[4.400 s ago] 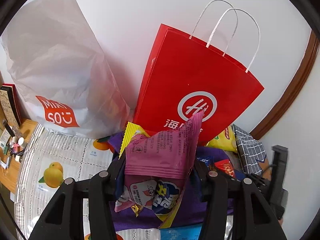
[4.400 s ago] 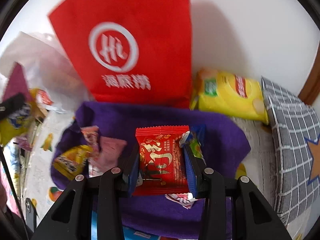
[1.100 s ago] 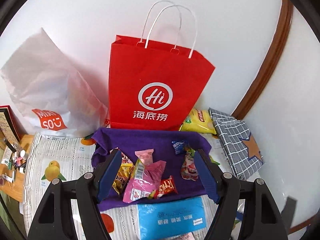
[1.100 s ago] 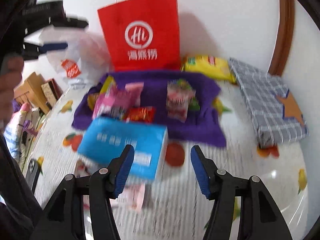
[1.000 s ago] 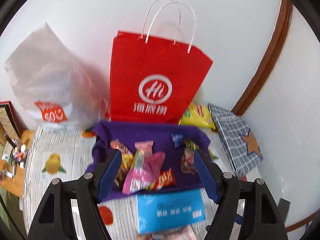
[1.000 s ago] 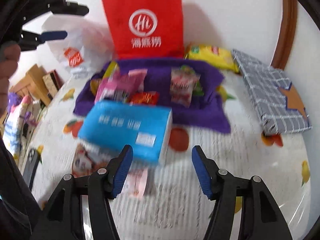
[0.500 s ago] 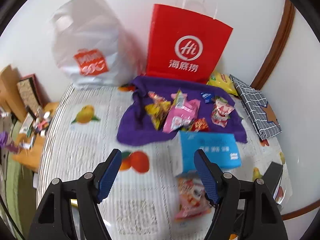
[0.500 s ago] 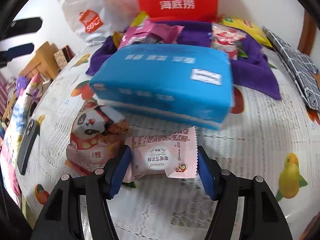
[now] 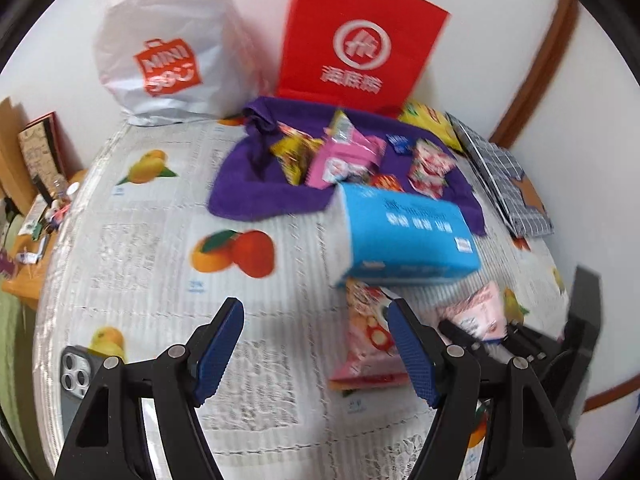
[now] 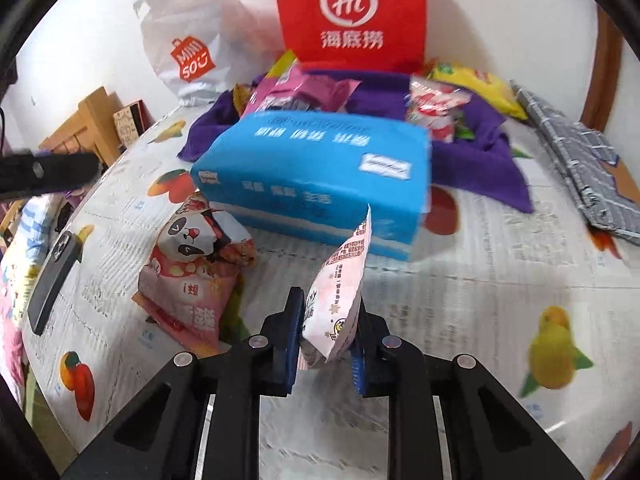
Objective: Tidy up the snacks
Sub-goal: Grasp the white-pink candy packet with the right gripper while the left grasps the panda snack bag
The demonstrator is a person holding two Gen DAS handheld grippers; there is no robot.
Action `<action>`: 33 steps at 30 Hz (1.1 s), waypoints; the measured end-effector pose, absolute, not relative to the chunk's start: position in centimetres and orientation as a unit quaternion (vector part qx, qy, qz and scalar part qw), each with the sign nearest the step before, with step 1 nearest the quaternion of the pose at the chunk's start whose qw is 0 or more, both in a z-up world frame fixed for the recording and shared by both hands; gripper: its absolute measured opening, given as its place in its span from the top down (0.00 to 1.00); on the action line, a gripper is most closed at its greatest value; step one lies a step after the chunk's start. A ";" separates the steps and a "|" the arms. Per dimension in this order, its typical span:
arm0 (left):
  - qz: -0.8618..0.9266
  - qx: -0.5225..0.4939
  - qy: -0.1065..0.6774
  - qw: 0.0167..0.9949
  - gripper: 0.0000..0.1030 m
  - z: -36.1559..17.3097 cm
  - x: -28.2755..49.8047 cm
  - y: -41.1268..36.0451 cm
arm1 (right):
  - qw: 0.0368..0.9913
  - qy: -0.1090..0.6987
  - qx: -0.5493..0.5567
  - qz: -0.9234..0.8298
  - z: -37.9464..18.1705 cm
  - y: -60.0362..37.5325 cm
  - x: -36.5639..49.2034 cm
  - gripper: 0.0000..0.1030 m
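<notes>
We hold the right gripper (image 10: 326,336) low over the worktop (image 10: 500,280), its fingers (image 10: 294,332) clamped on a pale pink snack packet (image 10: 340,292) that stands tilted between them, one corner pointing up toward the blue tissue pack (image 10: 316,176). In the left wrist view the same packet (image 9: 478,312) shows at the right, gripped by the black fingers of the right gripper (image 9: 480,330), just in front of the tissue pack (image 9: 404,236).

Our left gripper (image 9: 316,344) hangs above the fruit-printed cloth (image 9: 160,240) with its blue-padded fingers (image 9: 218,344) wide apart and nothing between them. A panda-print snack bag (image 10: 192,272) lies flat on the cloth, its far end touching the near left corner of the tissue pack; from the left wrist it (image 9: 366,336) sits just beside the left gripper's right finger.

Behind the tissue pack a purple towel (image 9: 256,192) carries the sorted snacks — a pink packet (image 9: 340,160), a yellow one (image 9: 294,152), a red-and-white one (image 9: 430,164). At the wall stand a red paper bag (image 9: 360,36) and a white plastic bag (image 9: 168,48), with a yellow chip bag (image 10: 476,84) and a grey checked cloth (image 10: 576,152) to the right. A phone (image 9: 78,376) lies at the near left edge of the worktop — camera lenses up.
</notes>
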State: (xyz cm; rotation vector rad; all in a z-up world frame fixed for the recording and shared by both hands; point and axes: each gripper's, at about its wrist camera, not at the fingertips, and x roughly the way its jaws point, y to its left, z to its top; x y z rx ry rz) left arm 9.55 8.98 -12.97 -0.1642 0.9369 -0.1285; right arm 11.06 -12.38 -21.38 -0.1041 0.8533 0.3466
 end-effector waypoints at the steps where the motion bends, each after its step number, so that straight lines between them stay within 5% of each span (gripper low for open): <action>1: -0.066 -0.075 0.454 0.886 0.30 -13.3 9.5 8.4 | 0.897 0.408 -0.049 0.165 -21.2 -12.7 10.9 0.79; 13: -0.062 -0.054 0.497 0.864 0.33 -18.0 11.8 3.4 | 0.916 0.384 -0.021 0.115 -19.5 -18.9 8.6 0.79; 18: -0.065 -0.062 0.523 0.847 0.55 -19.8 12.7 2.8 | 0.918 0.381 -0.002 0.106 -19.5 -20.7 8.3 0.79; 22: -0.063 -0.060 0.520 0.850 0.61 -20.0 12.6 2.5 | 0.920 0.378 -0.002 0.101 -19.6 -21.0 8.1 0.79; 33: -0.077 -0.069 0.511 0.854 0.62 -18.9 11.7 3.0 | 0.921 0.377 0.000 0.101 -19.7 -20.9 7.9 0.79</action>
